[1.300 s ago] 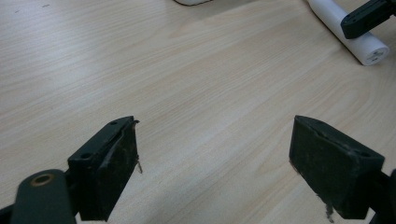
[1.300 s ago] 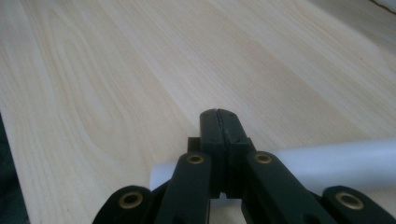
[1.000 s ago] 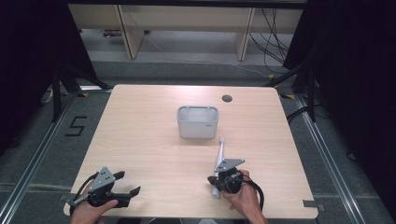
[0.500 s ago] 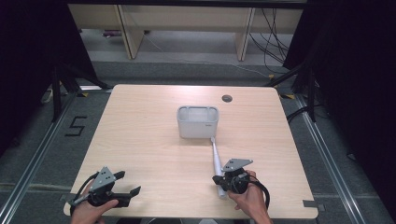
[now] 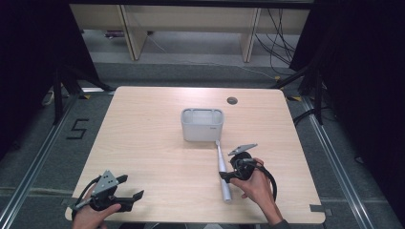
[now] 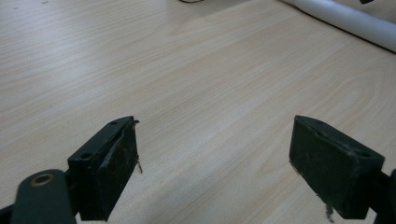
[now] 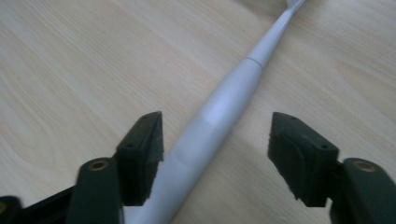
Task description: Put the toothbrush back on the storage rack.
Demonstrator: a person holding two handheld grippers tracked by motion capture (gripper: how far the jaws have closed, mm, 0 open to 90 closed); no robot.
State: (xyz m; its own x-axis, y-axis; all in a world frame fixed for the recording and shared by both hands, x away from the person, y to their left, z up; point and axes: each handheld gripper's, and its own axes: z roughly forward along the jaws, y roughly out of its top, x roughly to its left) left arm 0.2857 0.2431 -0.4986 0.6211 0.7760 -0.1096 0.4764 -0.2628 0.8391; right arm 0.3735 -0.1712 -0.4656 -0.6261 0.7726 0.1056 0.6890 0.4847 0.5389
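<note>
Wide wooden table (image 5: 143, 143), bare boards all around the middle. Grey tub (image 5: 202, 125) sits at centre, toward twelve. White toothbrush (image 5: 222, 172) lies flat at five o'clock between the right gripper (image 5: 228, 175)'s spread jaws. Left gripper (image 5: 131, 187), jaws apart, sits at seven by the near edge.

My table (image 5: 143, 143) is pale wood with a round cable port (image 5: 232, 100) near its far edge. A grey tub (image 5: 202, 125) stands mid-table; a white electric toothbrush (image 5: 222, 172) lies flat just before it.
</note>
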